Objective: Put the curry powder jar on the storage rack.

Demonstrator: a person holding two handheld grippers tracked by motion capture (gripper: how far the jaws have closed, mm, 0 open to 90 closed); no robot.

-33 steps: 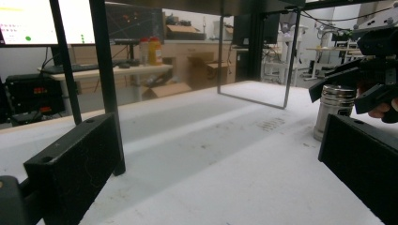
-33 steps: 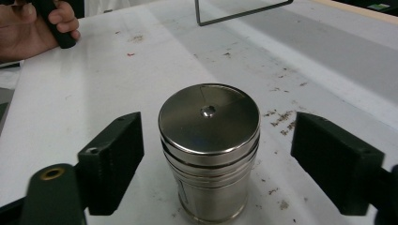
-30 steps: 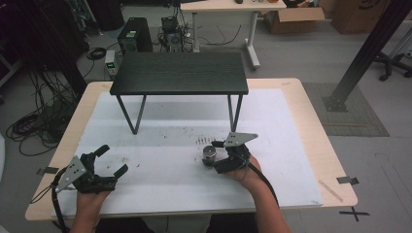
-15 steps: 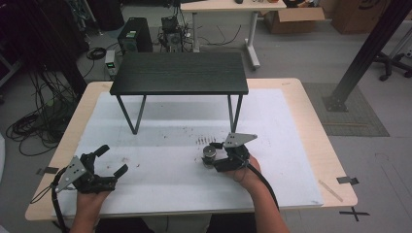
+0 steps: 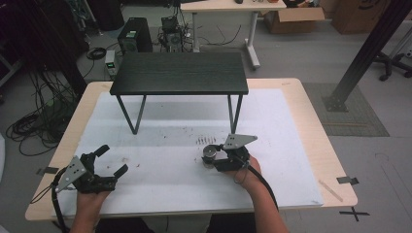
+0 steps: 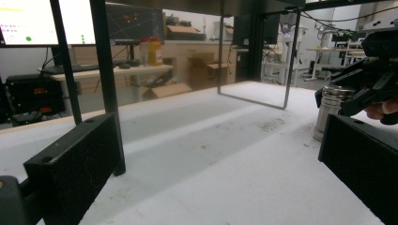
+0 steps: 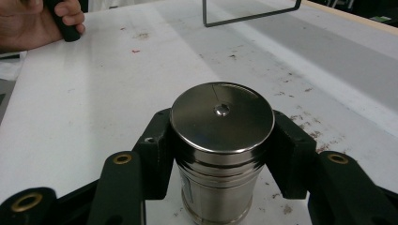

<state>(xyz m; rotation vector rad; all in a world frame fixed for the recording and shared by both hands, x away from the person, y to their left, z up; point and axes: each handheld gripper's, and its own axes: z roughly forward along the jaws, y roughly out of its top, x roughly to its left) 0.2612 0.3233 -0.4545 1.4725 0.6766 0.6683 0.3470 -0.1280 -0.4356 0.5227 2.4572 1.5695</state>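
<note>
Evidently the grasp step was in hand. Right gripper had just been closing, its jaws now pinching a steel canister from both sides, pads tight against the body just under the lid. Canister stood upright on the white mat, in front of the small black table, near the mat's middle. Left gripper rested well apart at the near left corner, jaws spread, nothing between them. From the left gripper view the canister showed upright at far right. Judged next: a straight lift, grip kept firm since polished steel may slip, and wrist kept level so the canister stays upright.
</note>
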